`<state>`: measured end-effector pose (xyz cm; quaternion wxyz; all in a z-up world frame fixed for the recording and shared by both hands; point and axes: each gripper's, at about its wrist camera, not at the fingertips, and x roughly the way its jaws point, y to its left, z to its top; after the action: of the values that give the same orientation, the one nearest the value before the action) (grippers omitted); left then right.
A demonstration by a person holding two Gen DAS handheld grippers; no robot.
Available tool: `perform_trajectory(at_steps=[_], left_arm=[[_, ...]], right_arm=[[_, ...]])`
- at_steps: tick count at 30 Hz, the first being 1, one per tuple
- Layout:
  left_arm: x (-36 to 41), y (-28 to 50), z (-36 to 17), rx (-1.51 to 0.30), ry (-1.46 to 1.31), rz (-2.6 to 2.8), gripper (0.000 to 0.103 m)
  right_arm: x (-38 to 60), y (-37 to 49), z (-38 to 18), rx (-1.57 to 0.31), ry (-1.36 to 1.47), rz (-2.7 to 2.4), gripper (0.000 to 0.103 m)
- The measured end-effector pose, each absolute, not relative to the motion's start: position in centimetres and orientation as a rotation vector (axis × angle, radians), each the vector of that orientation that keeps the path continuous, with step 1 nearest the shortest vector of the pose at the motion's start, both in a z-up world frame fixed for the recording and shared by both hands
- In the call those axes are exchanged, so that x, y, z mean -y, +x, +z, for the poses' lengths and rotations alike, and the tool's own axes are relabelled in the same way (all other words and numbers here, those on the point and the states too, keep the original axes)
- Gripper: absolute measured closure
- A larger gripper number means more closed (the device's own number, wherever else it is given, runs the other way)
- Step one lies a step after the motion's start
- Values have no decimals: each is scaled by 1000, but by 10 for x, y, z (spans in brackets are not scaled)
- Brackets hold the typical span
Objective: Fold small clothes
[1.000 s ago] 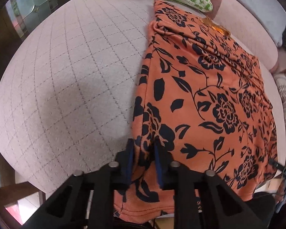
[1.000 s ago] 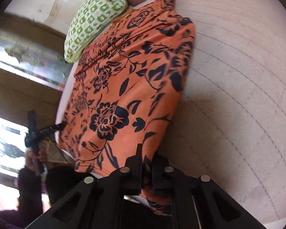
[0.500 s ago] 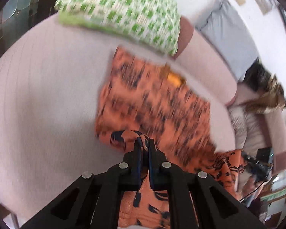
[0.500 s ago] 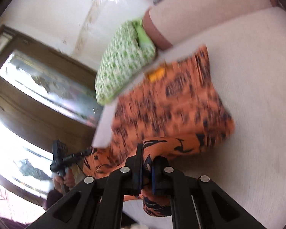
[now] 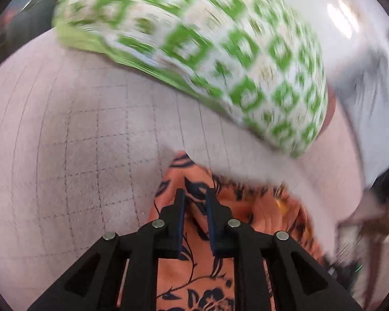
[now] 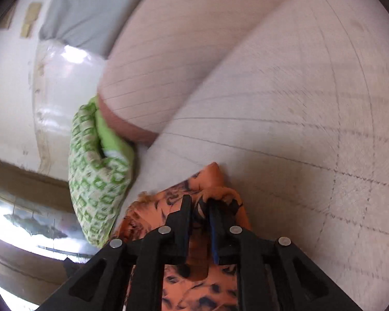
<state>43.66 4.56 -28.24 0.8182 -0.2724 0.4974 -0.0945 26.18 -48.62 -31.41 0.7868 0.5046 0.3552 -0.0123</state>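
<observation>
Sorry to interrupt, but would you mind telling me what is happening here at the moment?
A person with a gripper in each hand is folding an orange floral garment on a quilted pink sofa seat. The left gripper and the right gripper each have a bit of the cloth between their fingers, near the garment's far end. A green-and-white checked cushion lies just beyond. The picture is blurred, so whether the grips are firm or letting go is unclear.
</observation>
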Motion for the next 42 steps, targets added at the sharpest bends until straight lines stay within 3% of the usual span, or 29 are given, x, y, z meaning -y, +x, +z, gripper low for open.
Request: perform_trajectory(at_steps=[1, 3, 5, 6, 7, 9, 11, 16, 19, 25, 29, 33, 36, 40, 42], left_arm=[[-55, 425, -278, -1009, -611, -186, 84], [-62, 402, -266, -934, -591, -129, 69], [-62, 374, -253, -874, -544, -102, 64], [-59, 354, -248, -848, -532, -87, 62], [-56, 339, -247, -844, -529, -73, 62], [-48, 321, -251, -857, -550, -47, 60], [-39, 307, -261, -936, -581, -30, 59], [-8, 299, -280, -979, -477, -55, 59], [-4, 310, -299, -1019, -427, -54, 59], [-18, 317, -300, -1038, -456, -102, 60], [-35, 323, -305, -1062, -551, -158, 60], [-41, 317, -303, -1066, -552, -187, 61], [-41, 314, -304, -1069, -539, -205, 62], [-44, 309, -306, -1084, -544, -222, 62], [-45, 309, -306, -1091, -543, -225, 64]], right_arm=[[488, 258, -316, -749, 1094, -23, 88], [493, 246, -308, -689, 1065, -30, 84], [497, 233, -292, -625, 1013, -54, 61], [497, 224, -280, -595, 987, -65, 28], [493, 214, -267, -547, 955, -81, 21], [479, 211, -248, -521, 872, -34, 21], [445, 221, -241, -652, 766, 70, 25], [350, 252, -272, -951, 460, 138, 63], [333, 291, -288, -1011, 348, 46, 65], [346, 389, -253, -870, 287, -196, 61], [269, 390, -217, -821, 296, 114, 61], [174, 362, -245, -1013, 175, 424, 61], [126, 360, -268, -1047, 62, 459, 61], [101, 419, -267, -1011, 106, 356, 61], [109, 450, -244, -902, 226, 275, 61]])
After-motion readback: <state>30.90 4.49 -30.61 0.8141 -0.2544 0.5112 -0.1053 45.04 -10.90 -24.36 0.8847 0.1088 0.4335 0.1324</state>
